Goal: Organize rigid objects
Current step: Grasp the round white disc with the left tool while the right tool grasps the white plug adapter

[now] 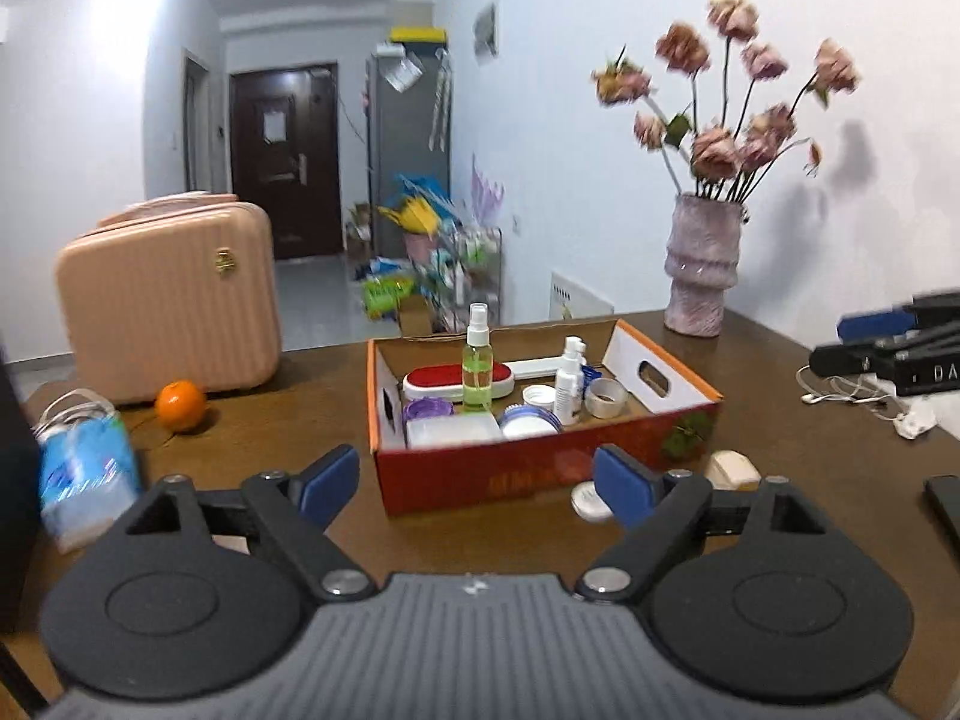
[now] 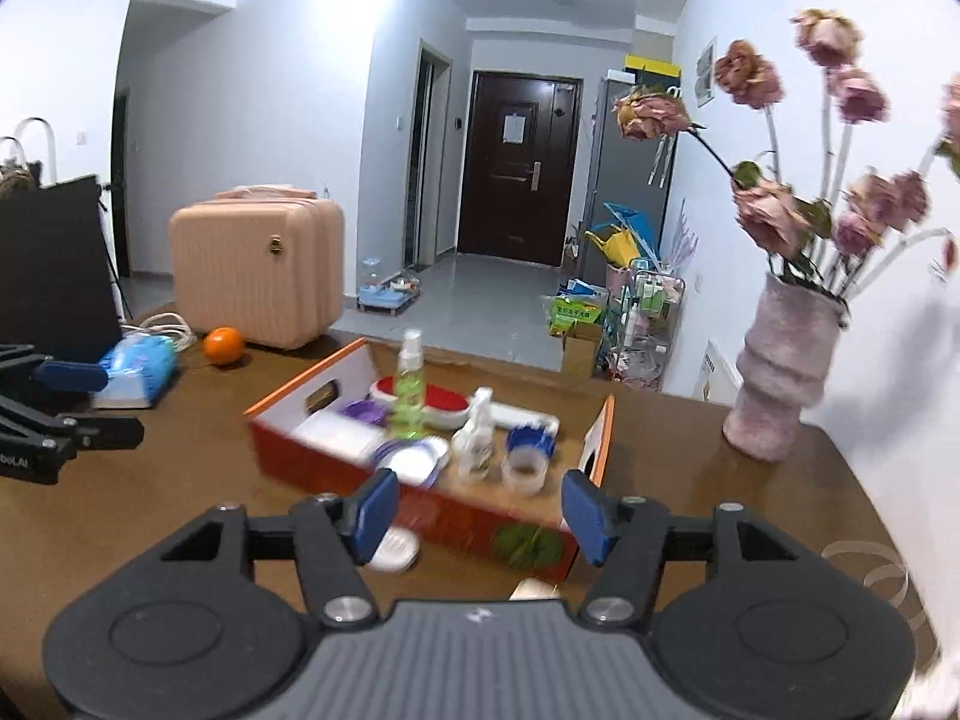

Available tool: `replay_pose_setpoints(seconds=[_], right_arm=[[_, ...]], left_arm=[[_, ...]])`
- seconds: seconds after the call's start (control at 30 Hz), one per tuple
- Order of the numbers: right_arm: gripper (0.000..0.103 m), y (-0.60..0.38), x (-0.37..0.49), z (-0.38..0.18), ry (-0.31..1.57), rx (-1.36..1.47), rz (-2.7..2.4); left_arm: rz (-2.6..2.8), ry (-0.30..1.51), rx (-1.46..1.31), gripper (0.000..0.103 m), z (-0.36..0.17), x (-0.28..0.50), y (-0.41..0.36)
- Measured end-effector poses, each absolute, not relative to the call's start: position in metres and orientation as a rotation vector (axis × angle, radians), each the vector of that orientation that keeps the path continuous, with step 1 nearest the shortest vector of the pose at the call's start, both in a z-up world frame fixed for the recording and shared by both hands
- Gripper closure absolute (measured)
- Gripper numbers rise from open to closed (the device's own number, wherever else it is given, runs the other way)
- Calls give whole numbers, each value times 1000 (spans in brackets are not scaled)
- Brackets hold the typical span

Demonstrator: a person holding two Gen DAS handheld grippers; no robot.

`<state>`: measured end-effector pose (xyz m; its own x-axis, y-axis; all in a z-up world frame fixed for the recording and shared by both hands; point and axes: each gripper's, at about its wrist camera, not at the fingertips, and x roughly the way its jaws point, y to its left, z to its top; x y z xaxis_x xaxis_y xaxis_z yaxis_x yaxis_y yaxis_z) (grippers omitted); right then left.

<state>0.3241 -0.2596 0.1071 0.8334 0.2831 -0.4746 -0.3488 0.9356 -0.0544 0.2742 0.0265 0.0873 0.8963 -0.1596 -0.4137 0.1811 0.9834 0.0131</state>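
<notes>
An open orange cardboard box (image 1: pixel 480 471) (image 2: pixel 282 450) sits mid-table. It holds a green spray bottle (image 1: pixel 477 369) (image 2: pixel 410 387), a white bottle (image 1: pixel 569 384) (image 2: pixel 475 441), a tape roll (image 1: pixel 606 397) (image 2: pixel 523 469), jars and a red-topped case (image 1: pixel 447 377). A small white round tin (image 1: pixel 585 501) (image 2: pixel 393 551) and a cream block (image 1: pixel 732 468) (image 2: pixel 531 589) lie on the table in front of the box. My left gripper (image 1: pixel 477 483) is open and empty before the box. My right gripper (image 2: pixel 480 513) is open and empty above the box's near corner.
A pink case (image 1: pixel 171 300) (image 2: pixel 258 273), an orange (image 1: pixel 180 405) (image 2: pixel 223 345) and a blue tissue pack (image 1: pixel 84 468) (image 2: pixel 141 369) sit at the left. A vase of dried roses (image 1: pixel 702 264) (image 2: pixel 780 372) stands at the back right. White earphones (image 1: pixel 852 397) and a dark phone (image 1: pixel 945 510) lie at right.
</notes>
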Motion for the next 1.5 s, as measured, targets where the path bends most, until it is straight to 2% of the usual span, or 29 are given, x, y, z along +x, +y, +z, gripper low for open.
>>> replay_pose_setpoints(seconds=[0.37, 0.5, 0.7, 1.13, 1.33, 1.5], right_arm=[[37, -258, 170, 68, 401, -57, 320], [28, -250, 127, 52, 377, -60, 311], [25, -249, 89, 41, 381, -9, 307], [23, -254, 112, 14, 399, 51, 260], [25, -255, 166, 3, 440, 49, 243], [29, -262, 234, -2, 480, 42, 211]], left_arm=[[-113, 319, 51, 8, 64, 130, 17], [-105, 288, 62, 6, 55, 98, 14], [-126, 282, 69, 3, 42, 68, 9], [-131, 378, 23, 3, 19, 96, 10], [-169, 448, 20, 5, 13, 156, -4], [-228, 489, 19, 13, 11, 236, -26]])
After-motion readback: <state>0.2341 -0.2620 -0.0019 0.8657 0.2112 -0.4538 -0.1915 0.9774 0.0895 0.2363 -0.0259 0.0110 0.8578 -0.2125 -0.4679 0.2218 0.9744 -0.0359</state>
